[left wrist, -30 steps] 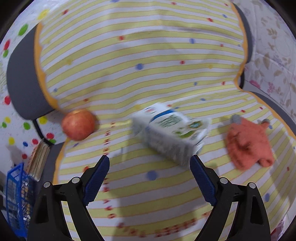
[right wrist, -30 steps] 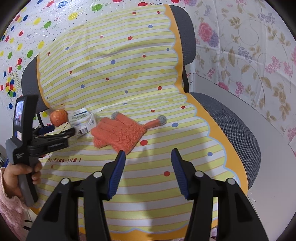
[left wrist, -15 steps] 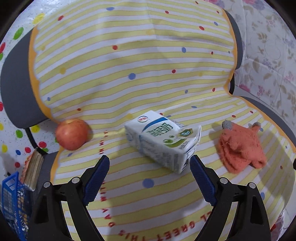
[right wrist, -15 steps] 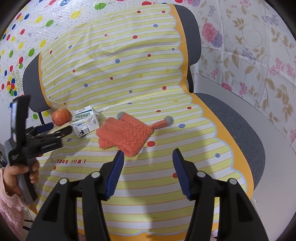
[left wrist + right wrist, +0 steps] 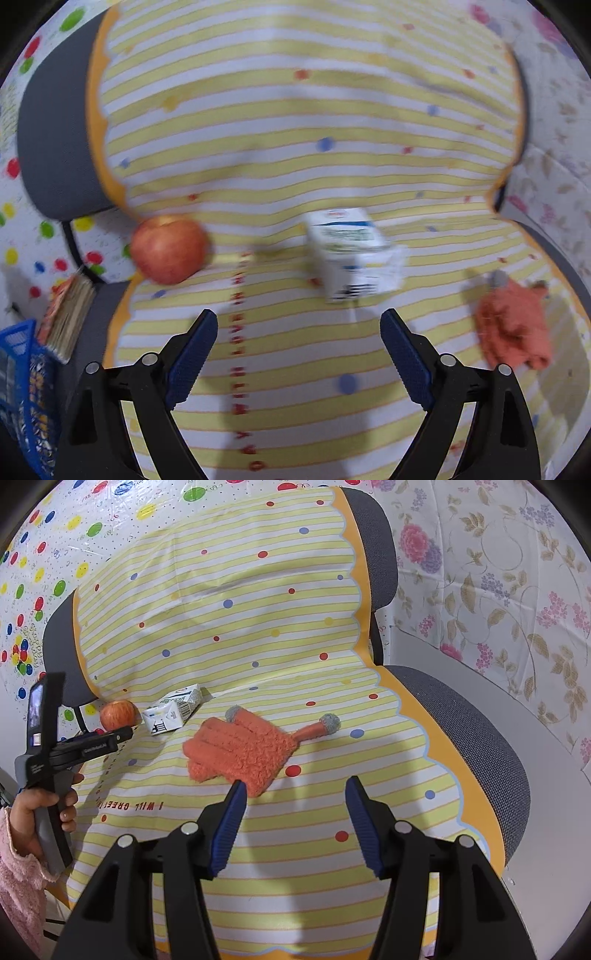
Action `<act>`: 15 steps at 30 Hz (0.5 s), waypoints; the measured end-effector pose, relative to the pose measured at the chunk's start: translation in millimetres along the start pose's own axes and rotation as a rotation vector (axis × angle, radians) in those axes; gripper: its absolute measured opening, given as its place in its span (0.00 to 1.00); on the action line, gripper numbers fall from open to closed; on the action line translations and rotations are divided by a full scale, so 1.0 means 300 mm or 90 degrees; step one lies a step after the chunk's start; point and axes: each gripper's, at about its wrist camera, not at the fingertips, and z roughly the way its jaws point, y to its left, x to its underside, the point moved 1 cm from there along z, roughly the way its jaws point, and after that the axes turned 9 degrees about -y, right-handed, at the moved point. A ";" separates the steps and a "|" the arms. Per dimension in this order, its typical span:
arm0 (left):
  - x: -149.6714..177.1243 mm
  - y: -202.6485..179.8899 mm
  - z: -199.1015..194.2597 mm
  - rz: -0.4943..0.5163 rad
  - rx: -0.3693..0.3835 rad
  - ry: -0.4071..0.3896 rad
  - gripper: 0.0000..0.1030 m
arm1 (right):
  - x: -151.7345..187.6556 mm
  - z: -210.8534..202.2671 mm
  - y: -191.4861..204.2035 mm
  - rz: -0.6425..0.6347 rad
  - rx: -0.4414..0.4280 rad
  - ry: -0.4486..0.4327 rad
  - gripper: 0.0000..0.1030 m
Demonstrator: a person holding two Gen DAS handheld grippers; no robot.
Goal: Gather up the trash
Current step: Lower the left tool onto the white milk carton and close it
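Note:
A white milk carton with blue and green print lies on its side on the striped chair seat; it also shows in the right wrist view. My left gripper is open and empty, just short of the carton, which sits ahead and slightly right of the gap. From the right wrist view the left gripper points at the carton. My right gripper is open and empty, just in front of an orange glove.
A red apple lies left of the carton at the seat's back corner. The orange glove lies to the carton's right. A blue basket and a stack of books sit off the chair's left side.
My left gripper has swung left, so the carton now sits right of centre and the apple appears closer. The right gripper has edged slightly toward the glove. Both stay open.

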 end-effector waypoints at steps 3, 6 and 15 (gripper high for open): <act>-0.028 -0.092 0.043 0.033 0.001 0.011 0.88 | -0.009 0.017 -0.011 0.005 0.003 -0.001 0.64; -0.064 -0.120 0.131 0.017 -0.003 0.040 0.88 | -0.020 0.041 -0.021 0.005 0.006 0.003 0.72; -0.128 -0.145 0.301 -0.002 -0.019 0.105 0.87 | -0.048 0.107 -0.041 0.013 0.006 0.007 0.78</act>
